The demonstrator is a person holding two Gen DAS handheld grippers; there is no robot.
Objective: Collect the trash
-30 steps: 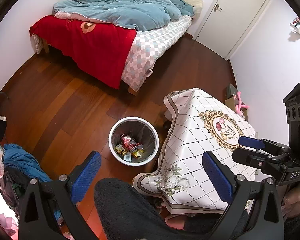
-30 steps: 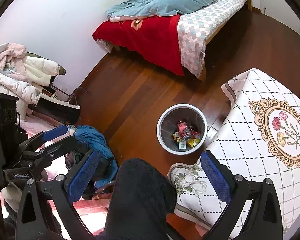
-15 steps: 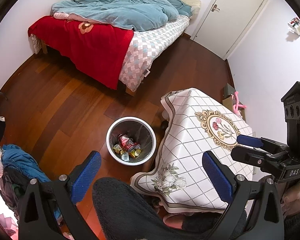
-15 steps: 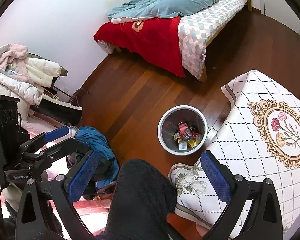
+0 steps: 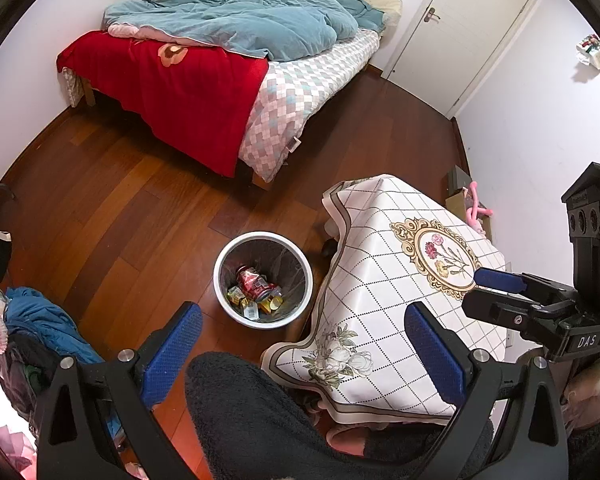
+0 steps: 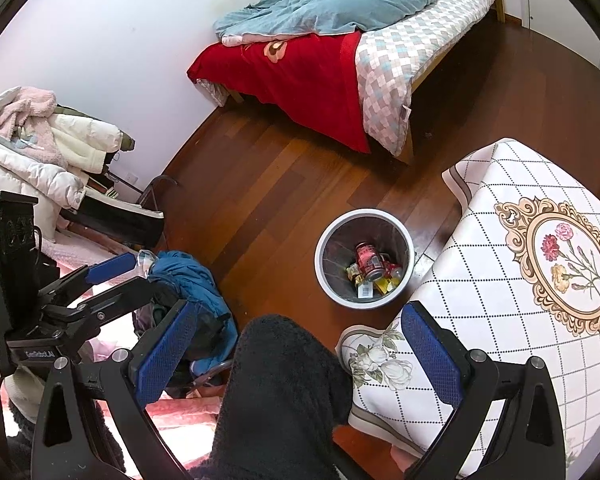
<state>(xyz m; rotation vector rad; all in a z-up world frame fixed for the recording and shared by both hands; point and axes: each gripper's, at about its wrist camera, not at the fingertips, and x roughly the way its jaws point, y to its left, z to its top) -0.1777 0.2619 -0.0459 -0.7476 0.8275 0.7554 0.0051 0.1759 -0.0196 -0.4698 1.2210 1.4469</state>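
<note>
Left wrist: tablecloth (image 5: 380,292) bare, wooden floor (image 5: 140,200).

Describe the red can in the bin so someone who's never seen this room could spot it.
Find the table under the white diamond-grid tablecloth; on the wooden floor beside it stands a round white-rimmed waste bin. Inside lies a crushed red drink can on its side, the only red item among small yellow wrappers.

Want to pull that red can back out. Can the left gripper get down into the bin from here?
Probably yes. The left gripper is open and empty, the bin stands uncovered on the floor, and the red can lies on top. The table edge crowds one side.
</note>
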